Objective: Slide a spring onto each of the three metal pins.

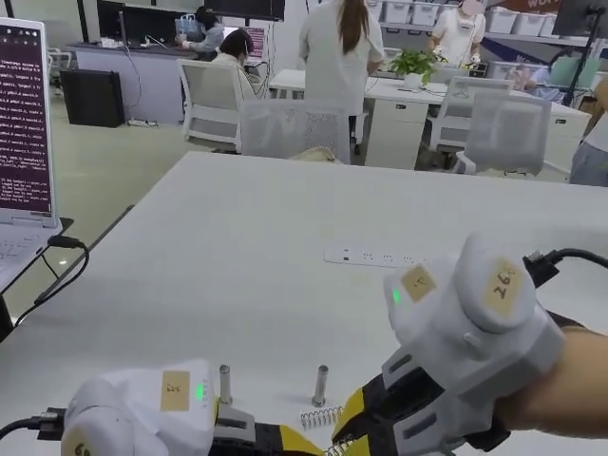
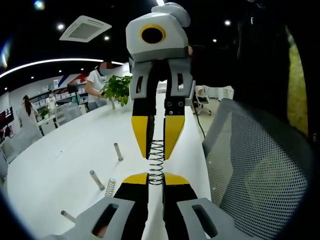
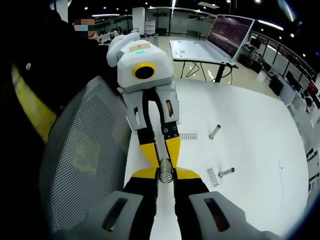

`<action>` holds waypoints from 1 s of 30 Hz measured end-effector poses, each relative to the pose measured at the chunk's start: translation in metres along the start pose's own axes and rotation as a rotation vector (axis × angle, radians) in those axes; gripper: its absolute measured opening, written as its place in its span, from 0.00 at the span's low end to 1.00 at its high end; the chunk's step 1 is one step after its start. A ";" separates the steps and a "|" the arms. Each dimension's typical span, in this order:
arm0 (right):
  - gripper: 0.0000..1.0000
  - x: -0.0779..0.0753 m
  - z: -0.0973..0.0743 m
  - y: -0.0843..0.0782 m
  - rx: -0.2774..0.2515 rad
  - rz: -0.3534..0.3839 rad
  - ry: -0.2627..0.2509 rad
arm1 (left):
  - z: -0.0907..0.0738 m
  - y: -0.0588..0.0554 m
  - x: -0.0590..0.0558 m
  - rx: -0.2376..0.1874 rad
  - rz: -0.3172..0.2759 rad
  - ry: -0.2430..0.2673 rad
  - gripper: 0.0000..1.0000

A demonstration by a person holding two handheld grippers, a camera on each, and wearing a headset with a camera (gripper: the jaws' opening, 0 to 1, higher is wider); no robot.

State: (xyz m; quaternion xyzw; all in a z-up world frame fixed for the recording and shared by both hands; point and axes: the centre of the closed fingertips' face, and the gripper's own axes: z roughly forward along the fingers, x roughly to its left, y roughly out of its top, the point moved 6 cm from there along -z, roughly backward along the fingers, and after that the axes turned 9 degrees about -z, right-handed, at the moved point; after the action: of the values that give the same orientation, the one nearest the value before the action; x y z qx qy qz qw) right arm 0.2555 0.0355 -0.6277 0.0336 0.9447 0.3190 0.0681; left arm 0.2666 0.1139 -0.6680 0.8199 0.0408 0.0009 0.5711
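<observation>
Over the table (image 1: 285, 237) edge, we pinch one spring (image 2: 156, 162) between the left gripper (image 2: 156, 180) and right gripper (image 3: 166, 174), both squeezed on it, we think. It is light and bendy, so grab its ends.

A laptop (image 1: 24, 114) sits at the table's (image 1: 237, 247) left edge. A power strip (image 1: 375, 256) lies mid-table. Chairs (image 1: 294, 128) and a potted plant (image 1: 413, 65) stand behind.
</observation>
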 end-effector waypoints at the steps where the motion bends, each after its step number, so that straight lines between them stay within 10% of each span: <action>1: 0.09 0.000 0.001 0.000 -0.001 0.003 0.001 | 0.000 0.000 0.000 0.000 0.002 0.001 0.02; 30: 0.08 -0.005 -0.001 0.001 0.039 0.003 -0.005 | 0.003 -0.004 0.000 0.008 -0.040 0.003 0.09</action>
State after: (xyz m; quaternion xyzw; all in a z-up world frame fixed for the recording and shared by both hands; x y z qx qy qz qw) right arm 0.2605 0.0349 -0.6261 0.0372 0.9506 0.3003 0.0694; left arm 0.2667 0.1121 -0.6731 0.8213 0.0580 -0.0095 0.5675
